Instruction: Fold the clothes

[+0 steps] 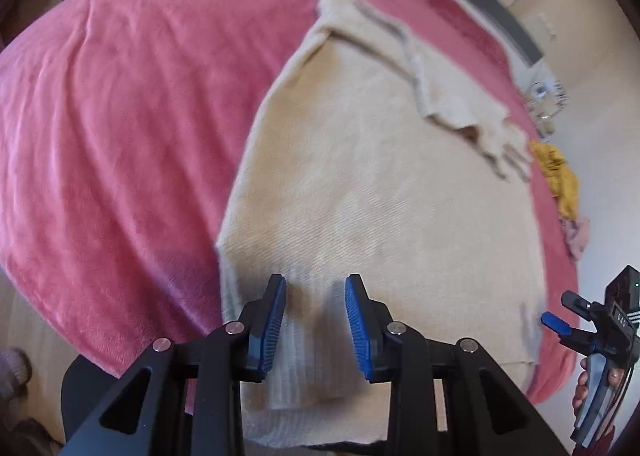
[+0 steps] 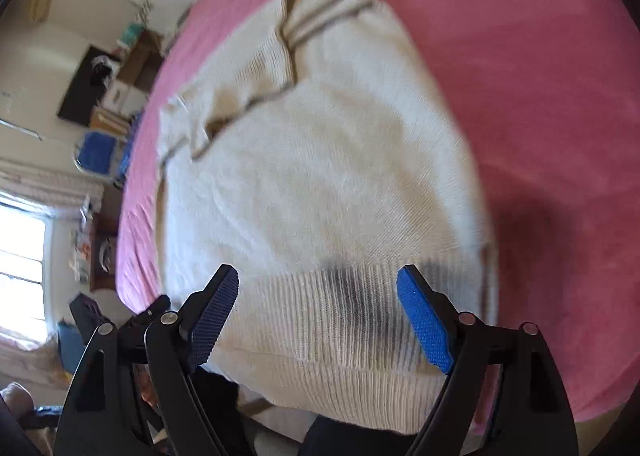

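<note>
Both grippers are hovering open at the ribbed hem of a cream sweater on the bed.

We are seeing the cream sweater (image 1: 372,195) lying spread flat on the pink blanket (image 1: 120,115) that is covering the bed, one sleeve (image 1: 436,87) lying folded across its upper body. The left gripper (image 1: 316,320) is sitting over the ribbed hem (image 1: 304,336) near the sweater's left corner, blue fingers (image 1: 270,330) spread apart, nothing pinched. The right gripper (image 2: 320,316) is sitting over the same hem (image 2: 340,328), fingers (image 2: 424,320) spread wider, also holding nothing. We are also catching the right gripper at the left view's right edge, a hand (image 1: 584,388) wrapping its handle. A yellow garment (image 1: 560,179) is lying at the bed's far edge.
</note>
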`<state>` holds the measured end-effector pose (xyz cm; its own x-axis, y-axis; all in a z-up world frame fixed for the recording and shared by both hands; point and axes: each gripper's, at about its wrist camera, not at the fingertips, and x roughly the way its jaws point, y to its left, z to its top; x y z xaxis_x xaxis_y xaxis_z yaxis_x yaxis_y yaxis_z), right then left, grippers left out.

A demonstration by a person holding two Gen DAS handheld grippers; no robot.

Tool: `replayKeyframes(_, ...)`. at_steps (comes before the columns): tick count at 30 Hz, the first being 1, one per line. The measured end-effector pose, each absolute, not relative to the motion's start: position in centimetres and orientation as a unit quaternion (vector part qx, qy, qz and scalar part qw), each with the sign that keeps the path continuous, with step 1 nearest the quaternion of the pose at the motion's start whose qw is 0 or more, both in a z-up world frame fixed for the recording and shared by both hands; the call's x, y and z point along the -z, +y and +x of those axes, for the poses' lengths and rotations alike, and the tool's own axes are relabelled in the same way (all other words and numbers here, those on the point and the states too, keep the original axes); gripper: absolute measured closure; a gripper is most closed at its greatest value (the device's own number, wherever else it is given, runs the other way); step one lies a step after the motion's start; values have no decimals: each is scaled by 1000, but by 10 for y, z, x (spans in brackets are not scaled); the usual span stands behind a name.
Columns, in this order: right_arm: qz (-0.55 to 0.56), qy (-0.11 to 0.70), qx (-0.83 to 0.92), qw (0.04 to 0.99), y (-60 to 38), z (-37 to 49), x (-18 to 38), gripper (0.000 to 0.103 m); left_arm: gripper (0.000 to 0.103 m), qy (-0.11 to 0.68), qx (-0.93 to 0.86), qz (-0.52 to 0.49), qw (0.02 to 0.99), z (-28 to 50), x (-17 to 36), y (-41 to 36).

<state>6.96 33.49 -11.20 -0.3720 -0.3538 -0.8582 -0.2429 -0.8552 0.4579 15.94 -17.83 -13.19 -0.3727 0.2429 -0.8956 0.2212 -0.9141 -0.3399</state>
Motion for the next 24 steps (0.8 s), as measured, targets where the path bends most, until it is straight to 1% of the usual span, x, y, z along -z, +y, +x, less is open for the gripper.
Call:
replayKeyframes(1, 562, -262, 784, 38, 332, 66, 113, 17, 72, -201, -800, -566, 10, 159, 135, -179)
replayKeyframes(3, 566, -253, 783, 45, 327, 58, 114, 17, 72, -194, -809, -554, 25, 159, 123, -180)
replayKeyframes(5, 571, -244, 782, 51, 321, 50, 115, 17, 72, -197, -828, -524, 45, 156, 102, -182)
replayKeyframes(7, 574, -239, 781, 57, 316, 41, 117, 17, 69, -204, -848, -486, 63, 145, 76, -183)
replayKeyframes(8, 573, -255, 777, 59, 318, 28, 121, 17, 69, -207, -851, -478, 71, 134, 67, -181)
replayKeyframes(10, 569, -285, 769, 64, 322, 3, 127, 12, 69, -199, -854, -475, 67, 109, 59, -175)
replayKeyframes(15, 557, -360, 745, 75, 332, -61, 144, 12, 69, -189, -837, -514, 19, 48, 92, -172)
replayKeyframes(18, 546, -388, 739, 72, 343, -85, 149, 12, 69, -149, -812, -563, -30, 34, 125, -181)
replayKeyframes(20, 537, -390, 745, 60, 356, -88, 148, 12, 69, -168, -819, -548, -10, 37, 125, -190)
replayKeyframes(24, 518, -398, 756, 41, 379, -96, 143, 12, 69, -196, -851, -487, 22, 29, 97, -191)
